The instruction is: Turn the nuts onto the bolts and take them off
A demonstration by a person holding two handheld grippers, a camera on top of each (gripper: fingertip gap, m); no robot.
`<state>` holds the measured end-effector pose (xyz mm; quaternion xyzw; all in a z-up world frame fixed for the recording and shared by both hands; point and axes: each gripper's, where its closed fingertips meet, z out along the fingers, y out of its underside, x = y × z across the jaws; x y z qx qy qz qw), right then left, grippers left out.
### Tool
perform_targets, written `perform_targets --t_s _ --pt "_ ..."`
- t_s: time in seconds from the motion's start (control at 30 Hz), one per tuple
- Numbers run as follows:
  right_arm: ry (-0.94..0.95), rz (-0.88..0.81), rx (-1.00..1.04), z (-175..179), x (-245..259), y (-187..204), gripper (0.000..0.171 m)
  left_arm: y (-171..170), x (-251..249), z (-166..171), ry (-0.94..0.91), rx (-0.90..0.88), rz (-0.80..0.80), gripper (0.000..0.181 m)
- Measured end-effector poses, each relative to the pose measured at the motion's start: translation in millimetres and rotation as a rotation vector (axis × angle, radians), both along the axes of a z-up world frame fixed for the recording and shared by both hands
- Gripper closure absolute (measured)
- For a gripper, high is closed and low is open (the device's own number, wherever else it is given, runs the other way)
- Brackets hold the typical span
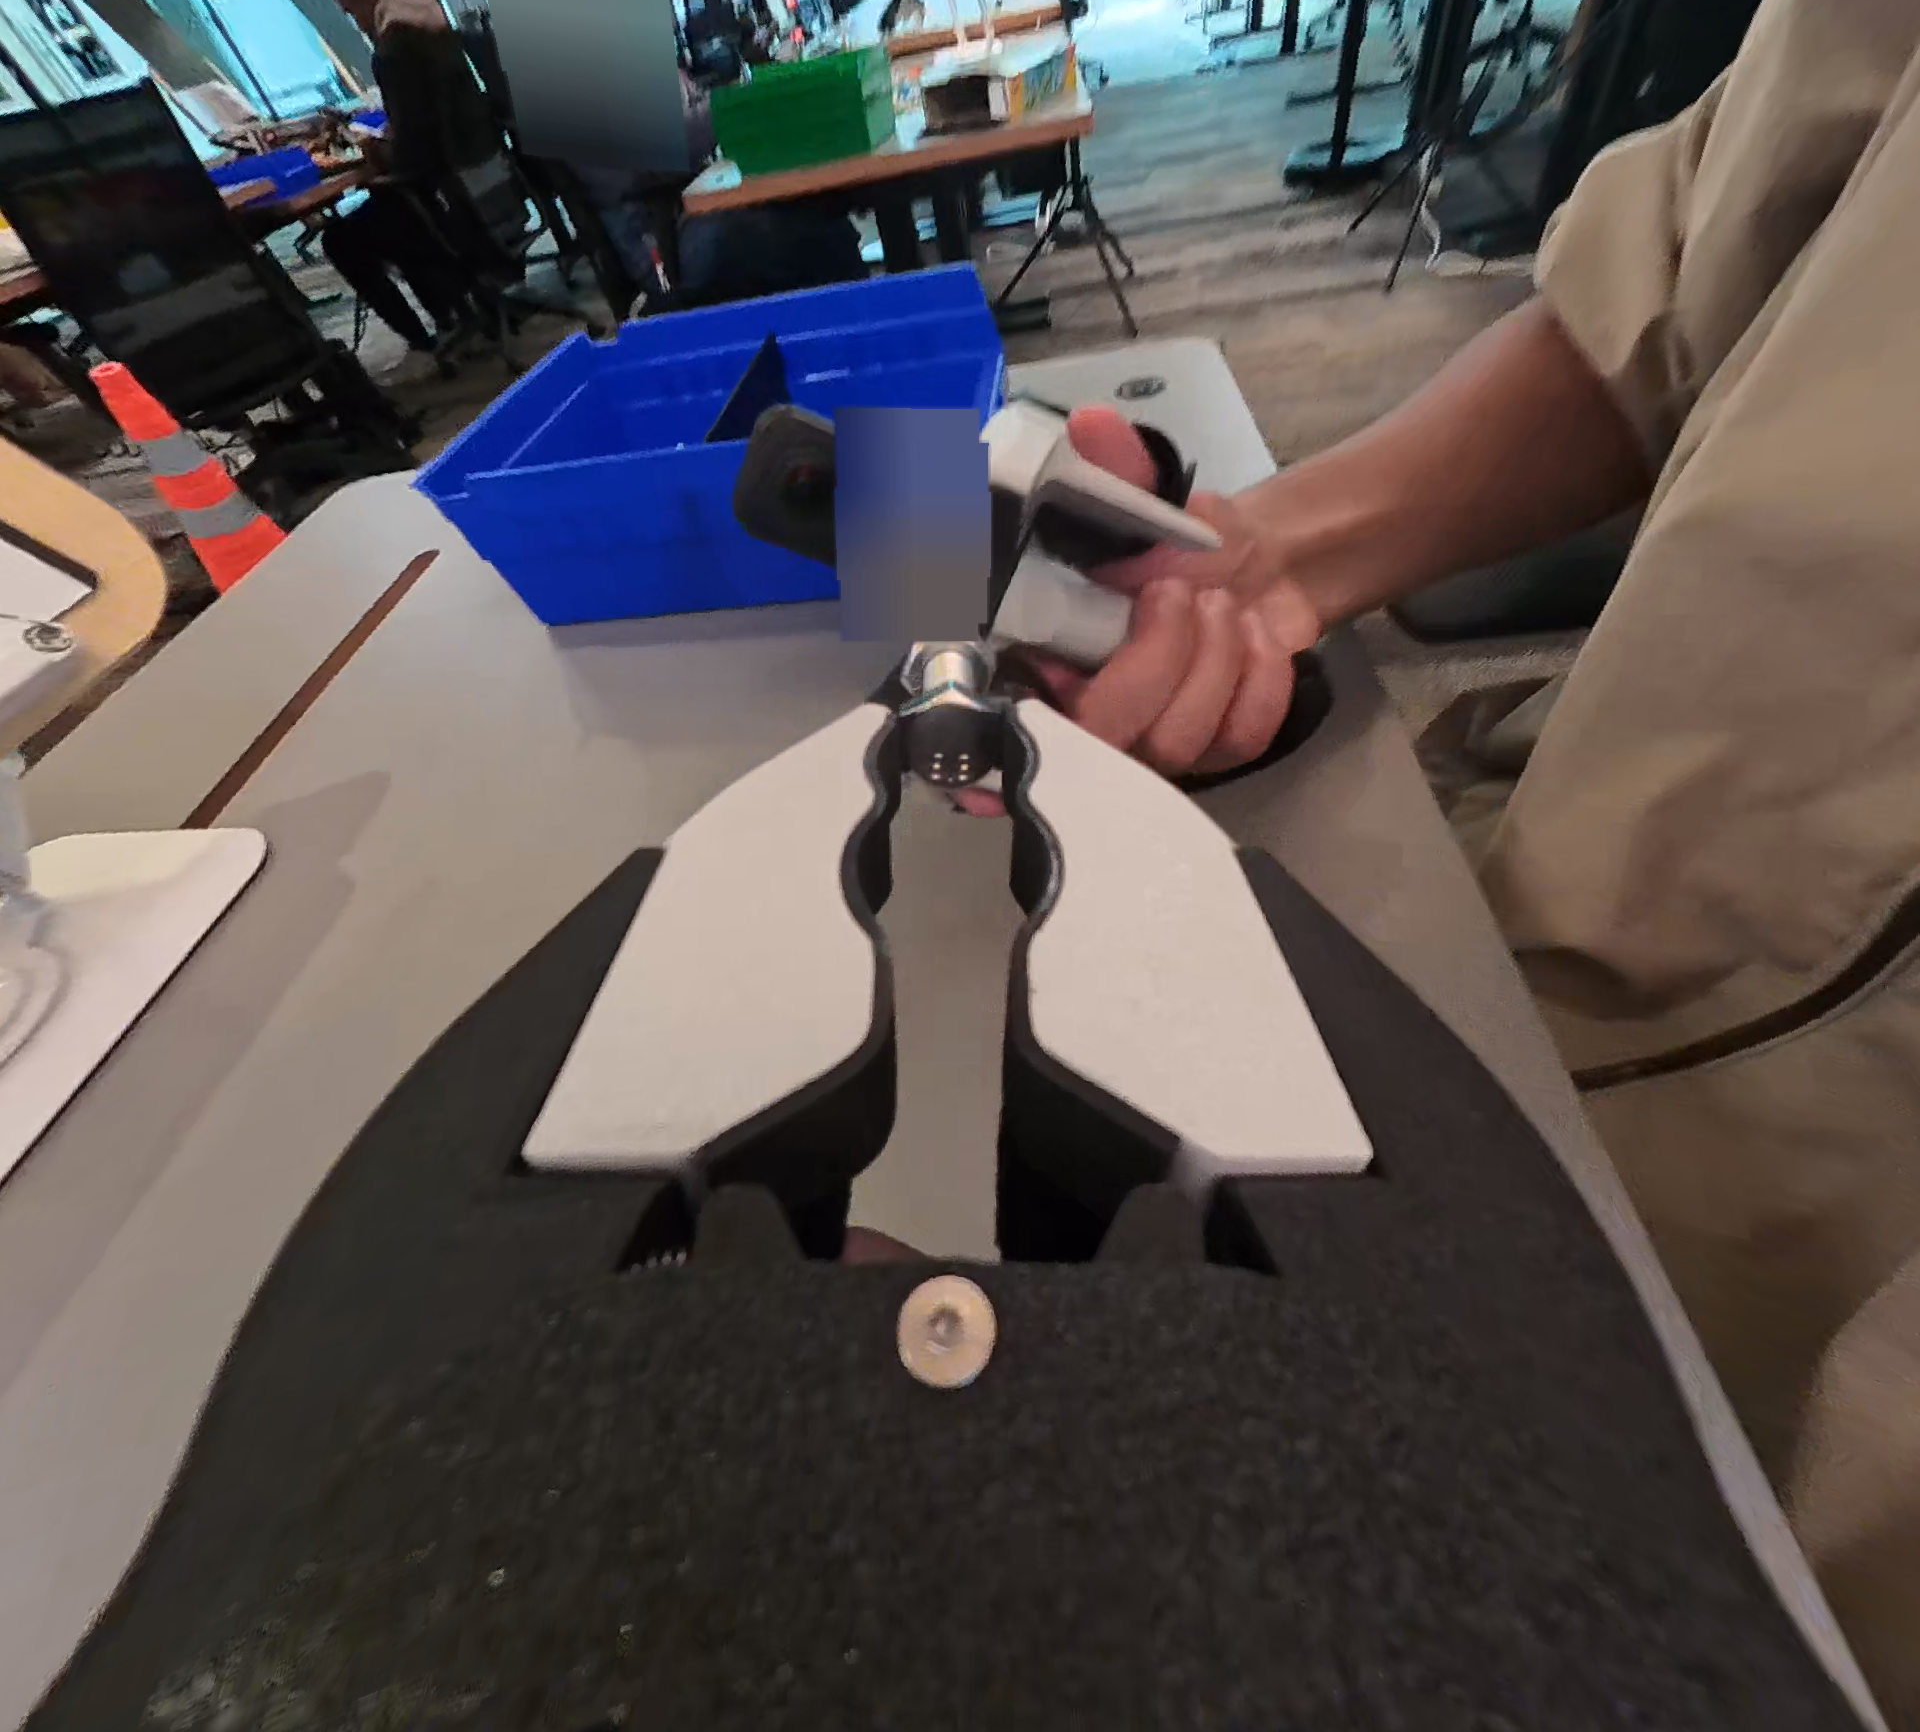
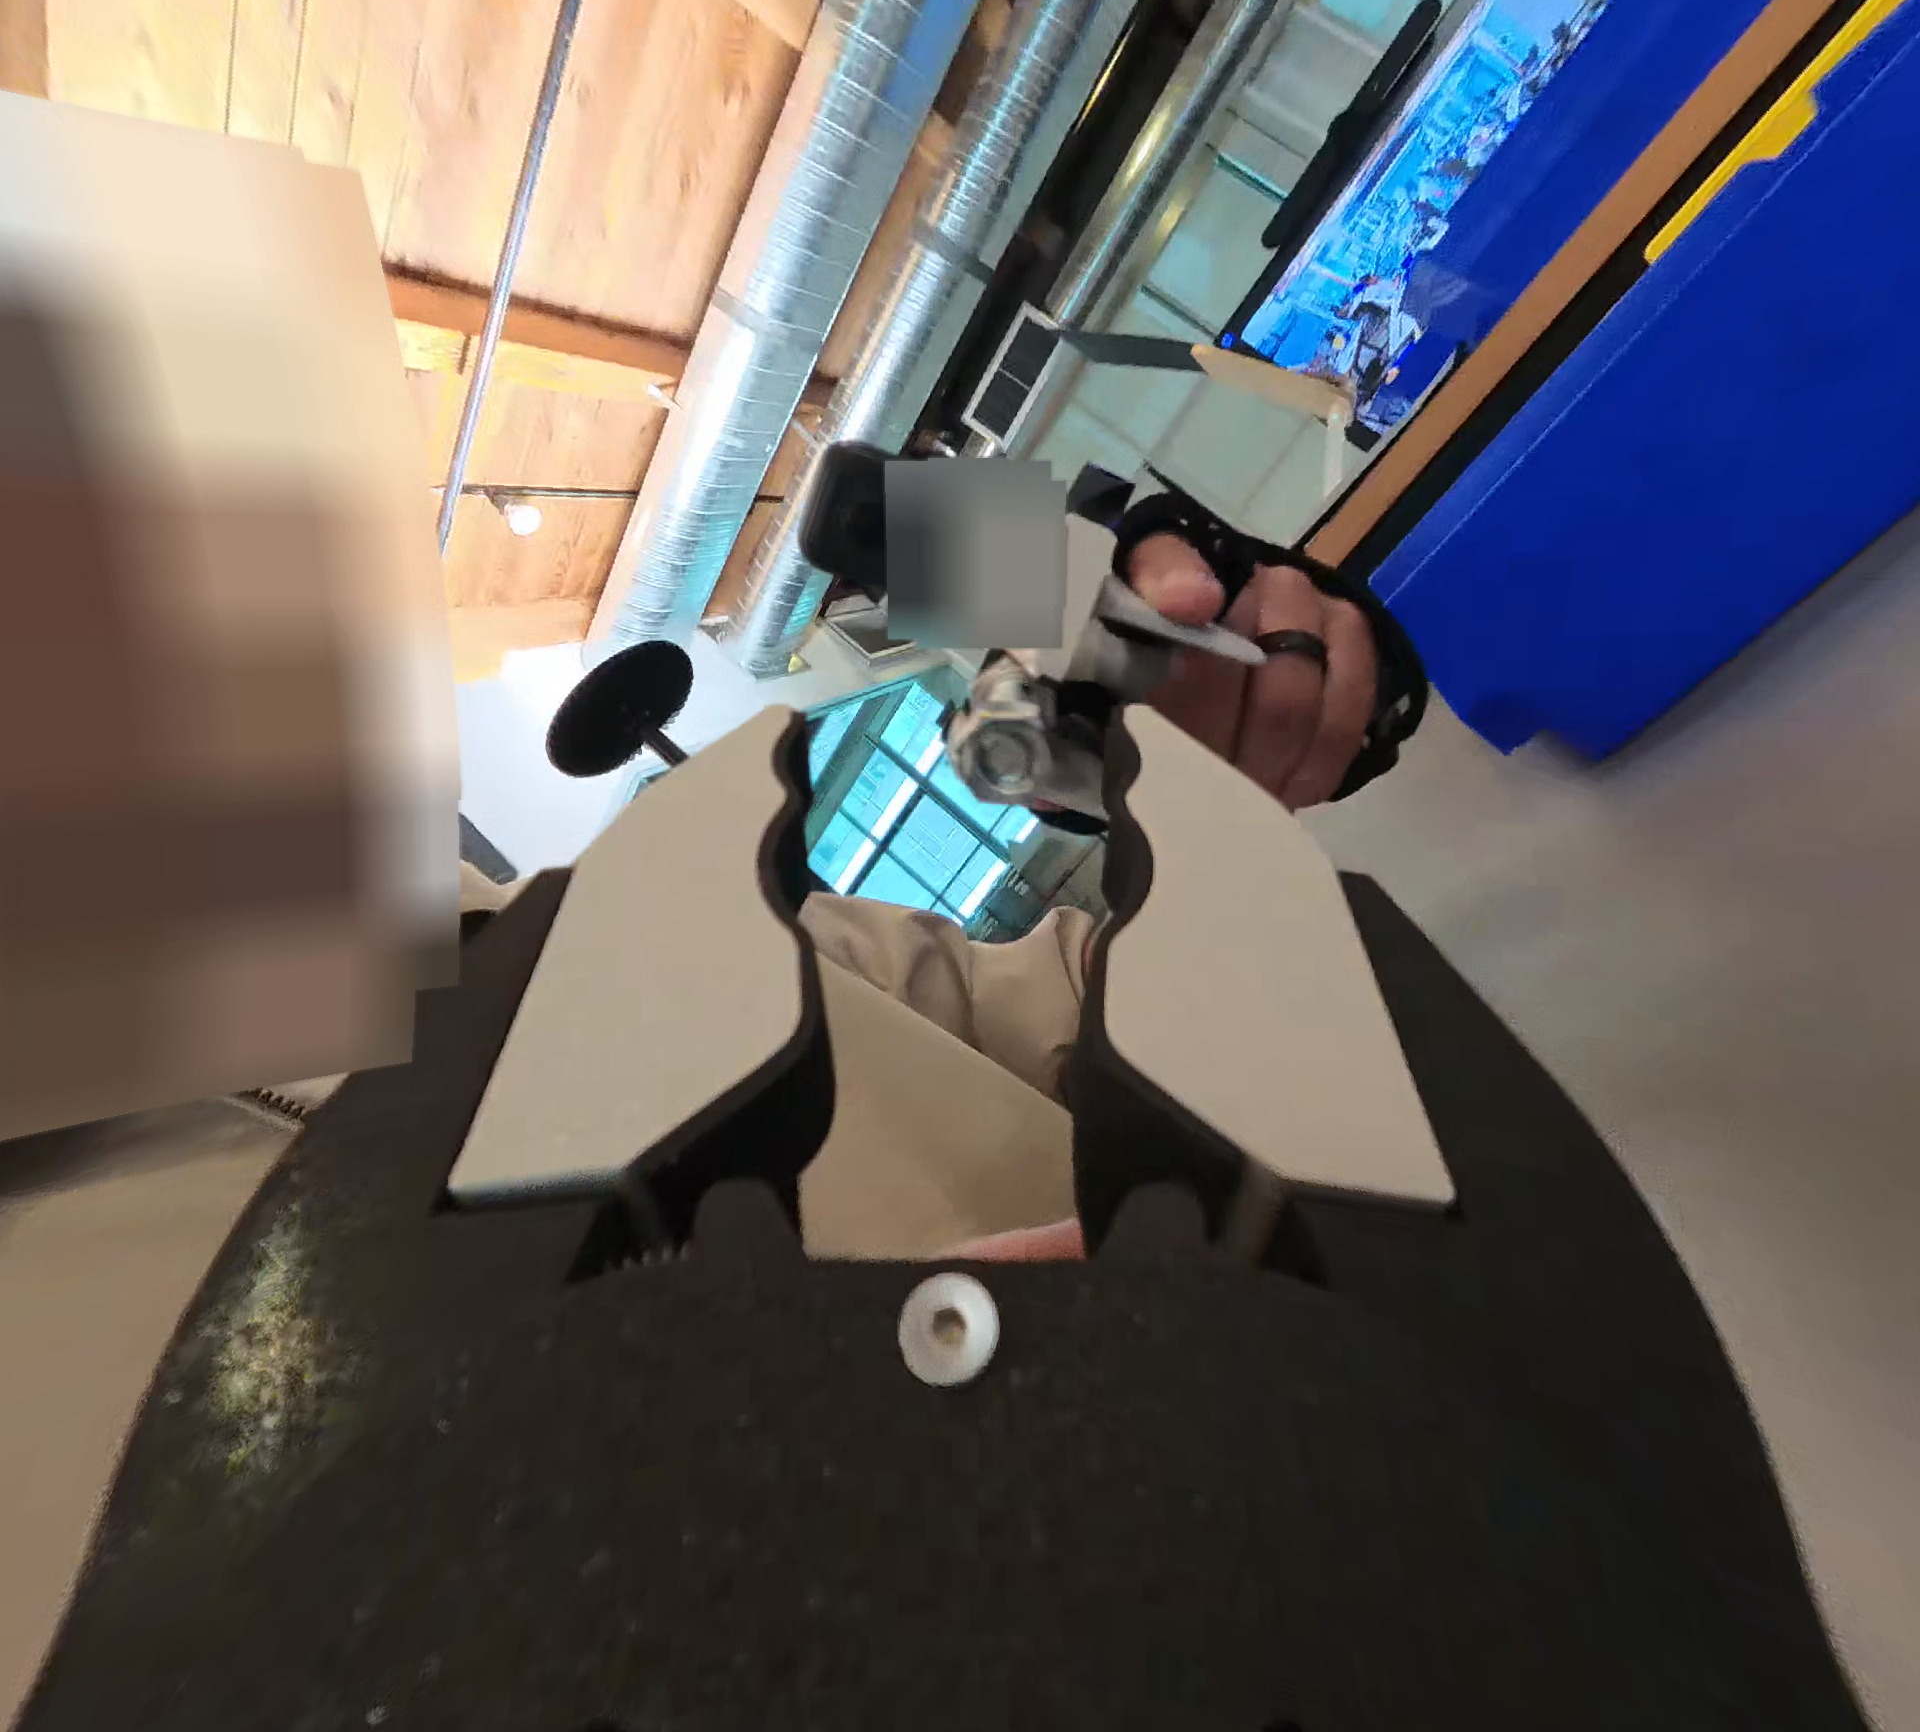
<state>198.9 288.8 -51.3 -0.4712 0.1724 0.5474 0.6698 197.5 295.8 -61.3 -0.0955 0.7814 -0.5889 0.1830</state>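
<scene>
Above a pale grey tabletop (image 1: 582,778), the left gripper (image 1: 951,747), white-faced fingers on a black body, is clamped at its tips on the plain round end of a silver steel bolt (image 1: 940,732); the bolt's long axis runs straight away from that gripper, roughly in line with its fingers, and a silver hex nut (image 1: 920,674) sits on the shank just beyond the tips. In the right wrist view the right gripper (image 2: 956,737) stands wide and holds nothing; the bolt's hex head (image 2: 992,763) faces it just past its fingertips and right of centre between them, apparently not touching either finger, so the nut lies nearer the right gripper than anything else does. Judged from that, the coming move turns on bringing the right fingers in along the bolt's axis and centring them over the nut. Farther off, a bare hand (image 1: 1195,643) grips the right tool's white handle; behind it stands a blue plastic bin (image 1: 665,477) on the far part of the table.
</scene>
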Motion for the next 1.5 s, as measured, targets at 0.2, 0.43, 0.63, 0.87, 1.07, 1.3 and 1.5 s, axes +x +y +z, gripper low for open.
perform_targets --t_s 0.2,0.43,0.63,0.87,1.07,1.3,1.5 --pt "-0.107 0.016 -0.095 -7.8 -11.0 11.2 0.151 -4.7 -1.8 -4.2 0.016 0.014 -0.007 0.164" --pt "-0.796 -0.132 -0.099 -8.3 -20.1 8.1 0.150 -9.8 -11.6 7.5 0.214 -0.229 -0.127 0.164" --pt "-1.367 -0.273 -0.086 -12.9 -16.0 8.2 0.150 -11.0 -12.1 13.2 0.281 -0.329 -0.173 0.164" --pt "-0.951 -0.343 -0.104 2.3 -4.3 5.4 0.128 -2.3 -8.2 27.1 0.179 -0.365 -0.120 0.164" --pt "-0.039 -0.081 0.044 11.7 0.8 -3.8 0.138 0.3 -6.6 28.9 0.015 -0.253 -0.045 0.164" --pt "-0.099 -0.073 -0.014 7.4 -9.8 7.5 0.153 -3.1 -5.9 20.1 -0.001 -0.187 -0.026 0.164" --pt "-0.727 -0.255 -0.081 5.1 -10.9 7.2 0.153 -4.1 -9.6 22.1 0.132 -0.291 -0.086 0.164"
